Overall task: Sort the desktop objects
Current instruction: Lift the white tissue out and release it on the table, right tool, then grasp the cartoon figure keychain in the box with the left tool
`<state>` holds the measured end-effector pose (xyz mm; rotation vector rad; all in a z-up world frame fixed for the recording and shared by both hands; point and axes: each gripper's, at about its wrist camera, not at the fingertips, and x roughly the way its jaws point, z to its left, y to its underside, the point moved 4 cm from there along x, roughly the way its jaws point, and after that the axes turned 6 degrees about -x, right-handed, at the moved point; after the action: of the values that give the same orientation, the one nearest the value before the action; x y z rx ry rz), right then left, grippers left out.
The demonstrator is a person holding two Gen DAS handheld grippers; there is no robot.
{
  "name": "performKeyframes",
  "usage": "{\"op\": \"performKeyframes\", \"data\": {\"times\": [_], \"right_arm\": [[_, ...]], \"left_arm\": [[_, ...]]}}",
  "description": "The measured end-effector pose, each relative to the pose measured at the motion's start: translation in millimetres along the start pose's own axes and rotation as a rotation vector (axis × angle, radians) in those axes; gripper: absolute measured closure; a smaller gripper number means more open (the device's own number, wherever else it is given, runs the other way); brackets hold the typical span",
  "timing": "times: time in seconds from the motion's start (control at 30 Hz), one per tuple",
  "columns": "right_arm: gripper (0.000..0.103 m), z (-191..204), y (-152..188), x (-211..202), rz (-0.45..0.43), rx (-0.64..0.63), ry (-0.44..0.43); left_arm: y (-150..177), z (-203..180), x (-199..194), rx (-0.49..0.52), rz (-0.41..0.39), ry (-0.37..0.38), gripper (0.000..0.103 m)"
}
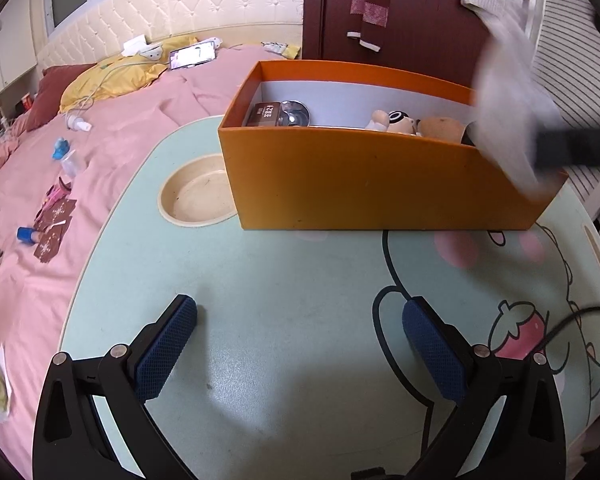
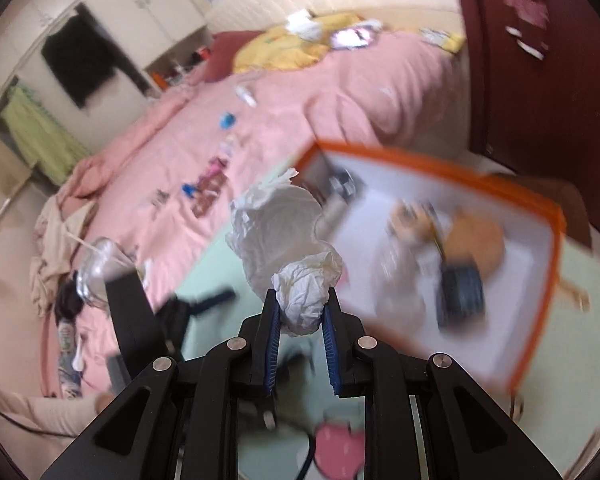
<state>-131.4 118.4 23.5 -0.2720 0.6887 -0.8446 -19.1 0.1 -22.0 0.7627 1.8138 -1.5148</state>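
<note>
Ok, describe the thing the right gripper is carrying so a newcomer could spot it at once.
Start at the orange box on the pale green table. Above its near-left corner, the right gripper pinches a crumpled white tissue. It is the only white, wrinkled wad off the table; the box's contents look brown, dark or metallic.

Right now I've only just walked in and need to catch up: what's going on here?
A person is sorting things into an orange box on a small green table. The right gripper is shut on a crumpled white tissue and carries it above the box. The left gripper is open and empty over the table.
</note>
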Motion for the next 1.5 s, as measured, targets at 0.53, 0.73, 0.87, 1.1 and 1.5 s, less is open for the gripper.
{"op": "performKeyframes", "data": {"times": [0.53,0.73,0.87,1.1,1.5], "right_arm": [[0.077,-29.1,67.7,28.8,-0.032,0.081,0.083],[0.04,-26.1,68.4,11.3,-0.124,0.06,0.119],[0.038,-25.7,71.0,-2.5,-0.176,0.052,0.128],[0.038,-41.4,77.5,-3.9,-0.177,0.128,0.119],[0.039,-57.1,84.5,-15.3,-0.185,0.206,0.092]], "left_arm": [[-74.4,11.5,-43.4,-0.027,-0.033,0.047,0.0],[-107.8,-7.7,-39.0,0.02,-0.011,0.1,0.001],[-125.1,-28.7,-30.1,0.075,0.004,0.134,0.006],[-146.1,-66.0,14.7,0.171,0.14,0.152,0.048],[-132.2,-88.1,89.7,0.209,0.354,0.202,0.06]]}}
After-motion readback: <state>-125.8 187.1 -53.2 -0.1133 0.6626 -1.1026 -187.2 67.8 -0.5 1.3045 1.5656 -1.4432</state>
